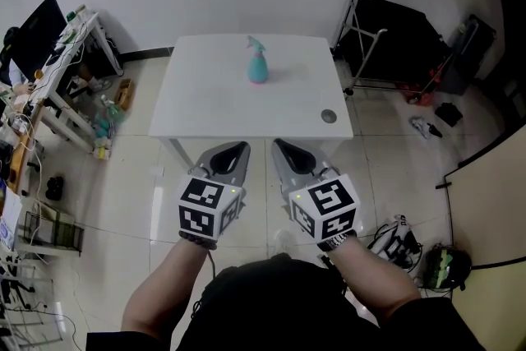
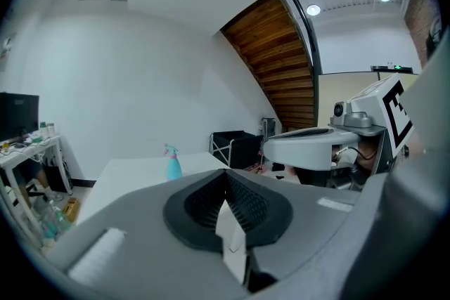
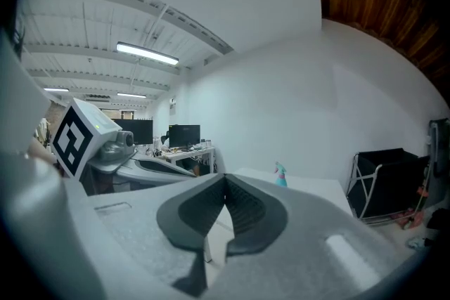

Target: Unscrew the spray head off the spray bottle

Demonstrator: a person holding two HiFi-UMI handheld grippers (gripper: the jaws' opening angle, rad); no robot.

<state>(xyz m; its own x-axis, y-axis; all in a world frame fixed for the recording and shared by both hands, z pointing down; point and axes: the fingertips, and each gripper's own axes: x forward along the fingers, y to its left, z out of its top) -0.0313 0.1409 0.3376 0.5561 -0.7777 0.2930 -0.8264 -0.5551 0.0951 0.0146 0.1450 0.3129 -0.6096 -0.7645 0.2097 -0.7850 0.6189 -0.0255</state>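
Upper centre of frame — spray bottle upright on white table, untouched | left gripper + right gripper low-centre, both closed, empty; prob. pre-approach, parked short of table.

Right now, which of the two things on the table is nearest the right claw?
The grey round disc, near the front right corner of the table; the teal spray bottle stands further back.

The head view looks steeply down from high above onto the white tabletop ahead. Each gripper view sits low behind its own jaws, facing forward, roughly level. All three share the distant spray bottle on that tabletop.
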